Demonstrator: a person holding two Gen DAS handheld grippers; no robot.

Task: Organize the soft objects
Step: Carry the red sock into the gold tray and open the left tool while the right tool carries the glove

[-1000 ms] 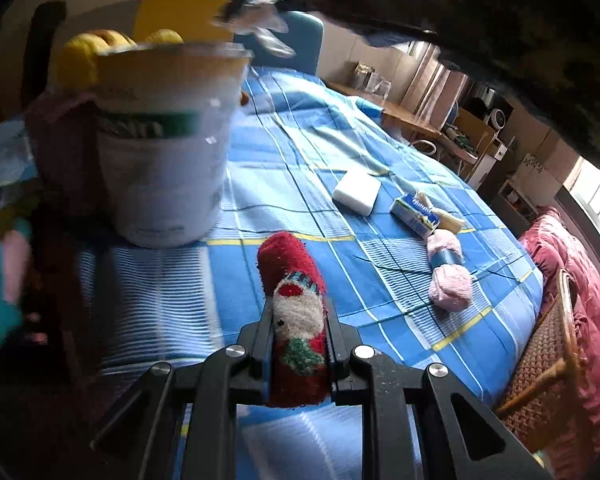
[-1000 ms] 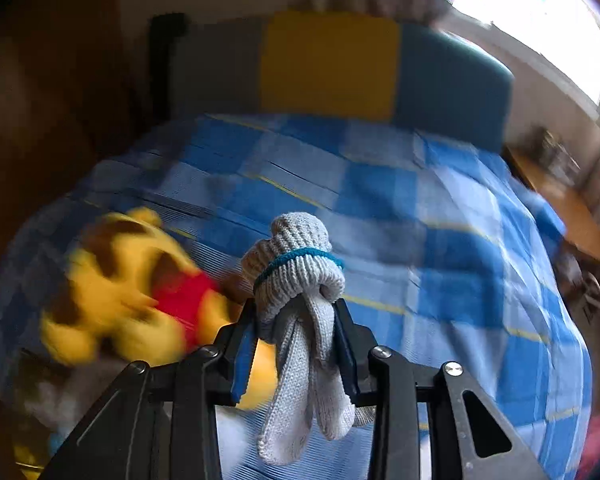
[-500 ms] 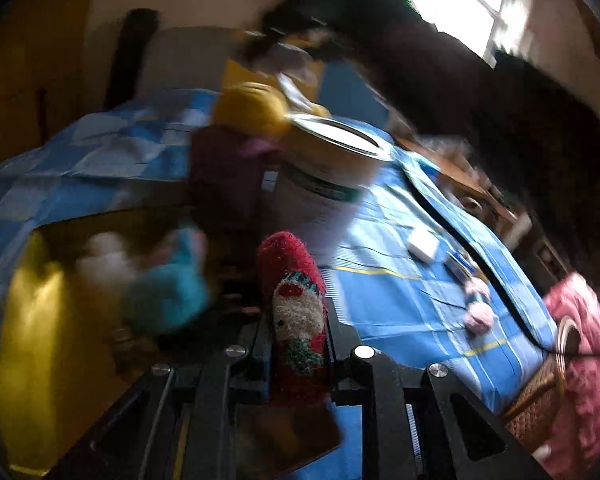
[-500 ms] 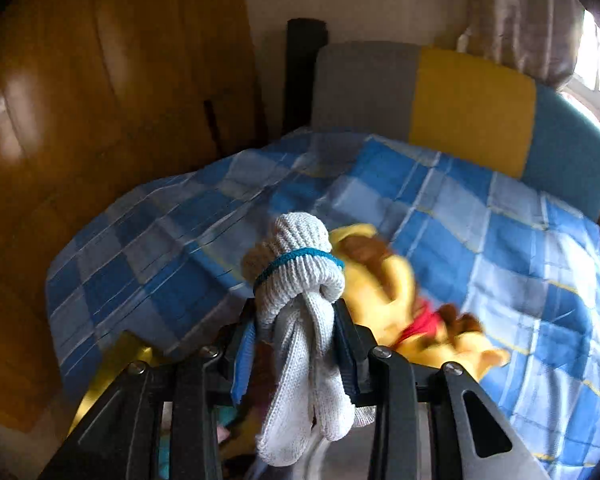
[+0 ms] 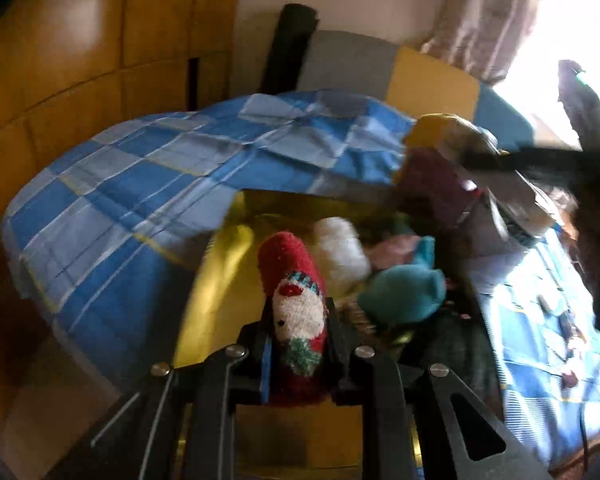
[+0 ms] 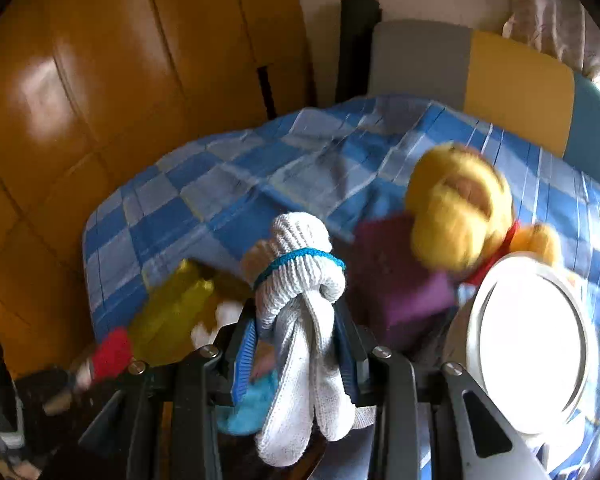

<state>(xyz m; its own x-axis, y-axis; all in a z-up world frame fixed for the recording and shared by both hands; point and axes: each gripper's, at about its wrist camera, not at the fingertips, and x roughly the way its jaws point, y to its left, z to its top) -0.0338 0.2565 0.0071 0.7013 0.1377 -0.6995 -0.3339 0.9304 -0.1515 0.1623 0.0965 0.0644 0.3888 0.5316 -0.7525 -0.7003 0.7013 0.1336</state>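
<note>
Left gripper (image 5: pixel 298 344) jaws clamp the Santa sock (image 5: pixel 296 312); right gripper (image 6: pixel 300 344) jaws clamp the knit gloves (image 6: pixel 300 300); both hover above the yellow bin (image 5: pixel 220 280), probably for dropping.

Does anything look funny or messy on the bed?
Yes. The yellow bear is tipped over, leaning on the purple block beside the white bucket. The blue checked cloth is rumpled near the yellow box.
</note>
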